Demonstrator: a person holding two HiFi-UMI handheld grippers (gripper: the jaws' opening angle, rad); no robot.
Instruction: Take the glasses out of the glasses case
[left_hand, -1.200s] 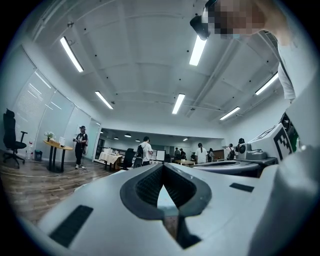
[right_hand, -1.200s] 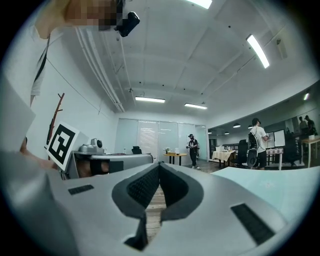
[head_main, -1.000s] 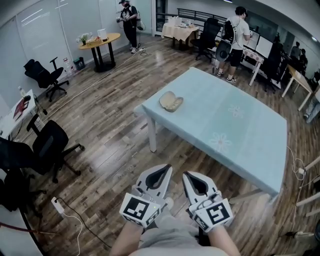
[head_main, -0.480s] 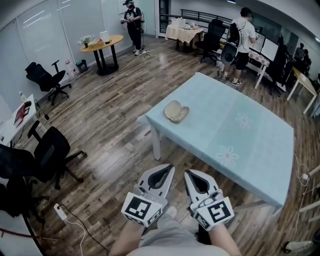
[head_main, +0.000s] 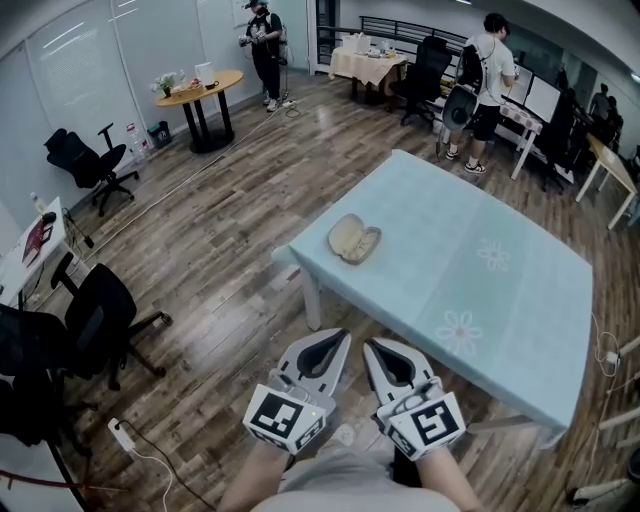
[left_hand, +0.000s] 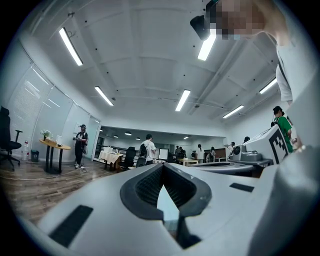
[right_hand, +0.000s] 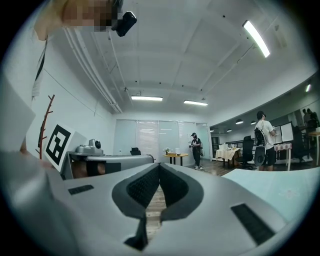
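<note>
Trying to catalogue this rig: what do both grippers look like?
The left gripper and right gripper match: white moulded shells tapering to a point, black ribbed pads around a teardrop opening, a rear cube with black-and-white square markers. No cables or sleeves visible.

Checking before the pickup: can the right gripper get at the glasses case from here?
Probably not yet: the right gripper is short of the table, with the glasses case farther on near its corner. Nothing blocks the way.

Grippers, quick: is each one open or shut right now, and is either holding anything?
Left gripper: shut, nothing between the jaws.
Right gripper: shut, nothing between the jaws.
</note>
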